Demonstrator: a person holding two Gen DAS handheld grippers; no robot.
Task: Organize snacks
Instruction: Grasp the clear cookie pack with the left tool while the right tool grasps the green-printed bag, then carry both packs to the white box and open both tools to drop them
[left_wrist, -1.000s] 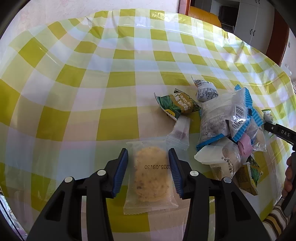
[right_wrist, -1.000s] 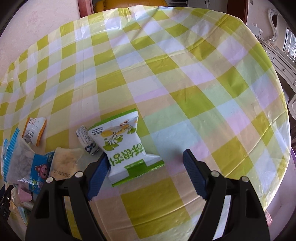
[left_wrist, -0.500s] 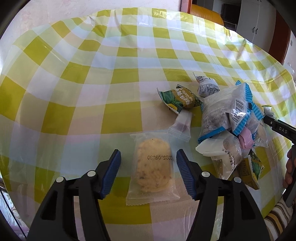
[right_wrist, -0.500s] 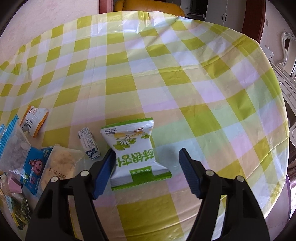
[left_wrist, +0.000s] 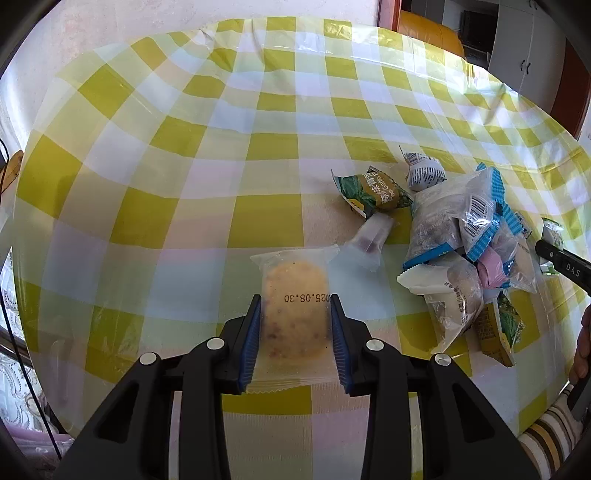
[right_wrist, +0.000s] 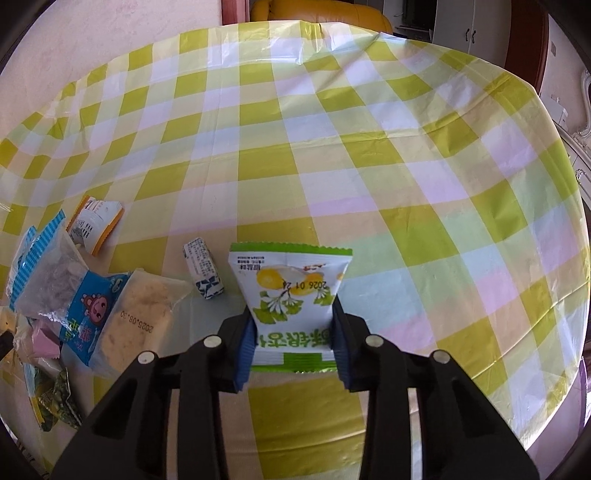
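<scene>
We are closing the left gripper (left_wrist: 294, 332) on the clear-wrapped round biscuit (left_wrist: 294, 314), the right gripper (right_wrist: 293, 341) on the green-and-white pouch (right_wrist: 290, 299); squeezing gently, lifting level.

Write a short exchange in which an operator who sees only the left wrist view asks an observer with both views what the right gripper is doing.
Operator: My left gripper is closing on the biscuit packet. What is the right one doing?
Observer: The right gripper is closing too, with its pads pressing a white and green snack packet printed with yellow fruit.
Operator: Is that packet separate from the pile of snacks?
Observer: Yes. Only a small blue and white wrapped sweet lies beside it, on its left in the right wrist view, and the two do not touch.
</scene>
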